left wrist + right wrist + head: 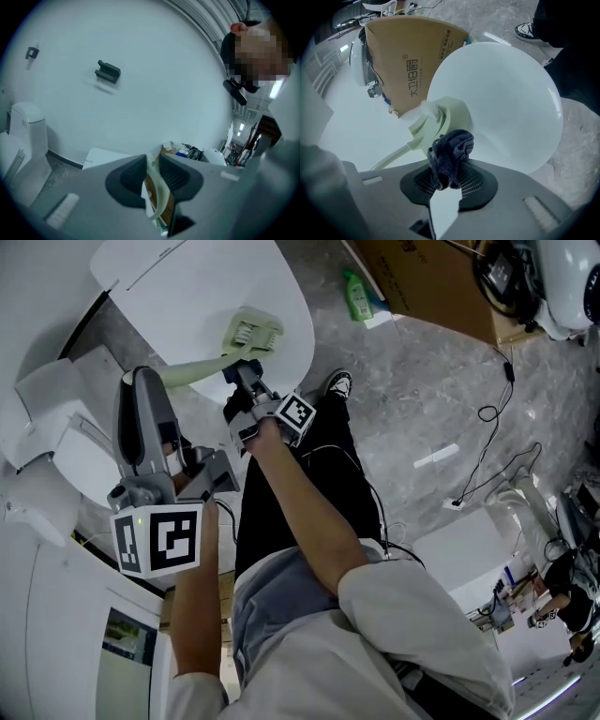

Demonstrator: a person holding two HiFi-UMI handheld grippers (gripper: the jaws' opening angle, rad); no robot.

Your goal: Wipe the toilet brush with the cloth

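Over a white oval top, in front of the person: pale green toilet brush. Long axis slanted in the head view from lower left to upper right, thin handle end low at the left, broad bristle head high at the right and pointing away from the person, white bristles showing on the side turned to that camera. Whether resting on the oval top or held just clear of it, not to be told. Clamped at the handle end by the left gripper, jaws pressed onto the thin pale shaft, which runs between the two dark pads in the left gripper view. Met at the neck, just behind the bristle head, by a dark blue cloth, bunched into a wad and seemingly touching the brush there. Pinched in the right gripper, jaws closed tight on the lower part of the wad, upper part bulging out past the tips toward the brush. Beyond the oval top, a brown cardboard box with print on its side. Beside the box, on the grey marbled floor, a green bottle. Nearer, just right of the right gripper, a black-and-white shoe. Off to the left, against the wall, a white toilet.
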